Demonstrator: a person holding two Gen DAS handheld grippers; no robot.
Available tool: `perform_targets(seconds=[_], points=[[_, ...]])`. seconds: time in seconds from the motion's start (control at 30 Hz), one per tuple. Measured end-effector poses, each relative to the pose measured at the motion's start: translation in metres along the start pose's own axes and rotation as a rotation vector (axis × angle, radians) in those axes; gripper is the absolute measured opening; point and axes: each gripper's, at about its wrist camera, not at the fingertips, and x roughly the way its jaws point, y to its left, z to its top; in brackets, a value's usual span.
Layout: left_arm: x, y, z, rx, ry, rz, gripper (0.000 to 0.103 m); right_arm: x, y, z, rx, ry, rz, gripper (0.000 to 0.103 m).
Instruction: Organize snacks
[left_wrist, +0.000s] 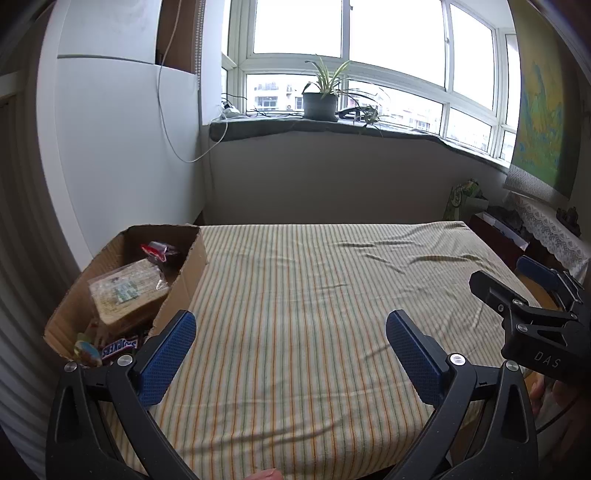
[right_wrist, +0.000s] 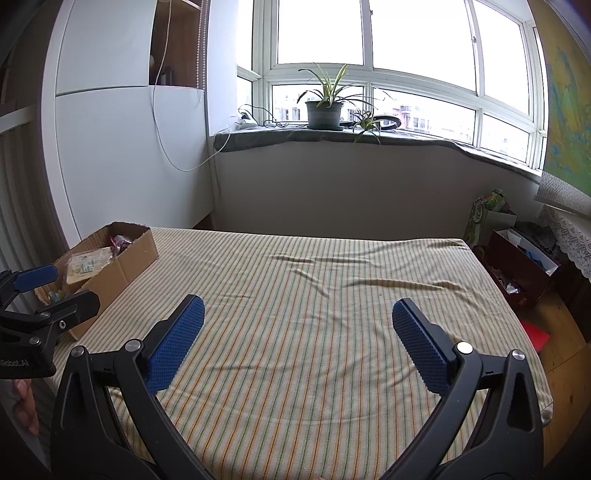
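A cardboard box (left_wrist: 188, 273) stands at the left edge of the striped table (left_wrist: 314, 295). It holds a clear pack of crackers (left_wrist: 125, 291), a red wrapped snack (left_wrist: 159, 251), a Snickers bar (left_wrist: 120, 347) and other small packets. My left gripper (left_wrist: 290, 321) is open with nothing in it, just right of the box's near corner. My right gripper (right_wrist: 297, 308) is open and empty over the middle of the table (right_wrist: 314, 295). The box (right_wrist: 122, 269) shows far left in the right wrist view. Each gripper appears at the edge of the other's view: right gripper (left_wrist: 513, 277), left gripper (right_wrist: 62, 288).
A windowsill with a potted plant (left_wrist: 321, 96) runs behind the table. A white cabinet (left_wrist: 122, 147) with a hanging cable stands at the left. On the floor to the right are a dark red box (right_wrist: 517, 266) and bags. The tablecloth is wrinkled at the far side.
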Motion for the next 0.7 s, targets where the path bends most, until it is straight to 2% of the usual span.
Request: perform_targets(seconds=[0.4,0.7], points=[[-0.0003,-0.0003,-0.0005,-0.001,0.008,-0.012,0.102,-0.0013,0.0015,-0.0002,0.002,-0.003,-0.003,0.103],[-0.0037,-0.0035,-0.002,0.008,-0.011,0.016,0.102,-0.0011,0.0011,-0.0005,0.001,0.0,-0.002,0.103]])
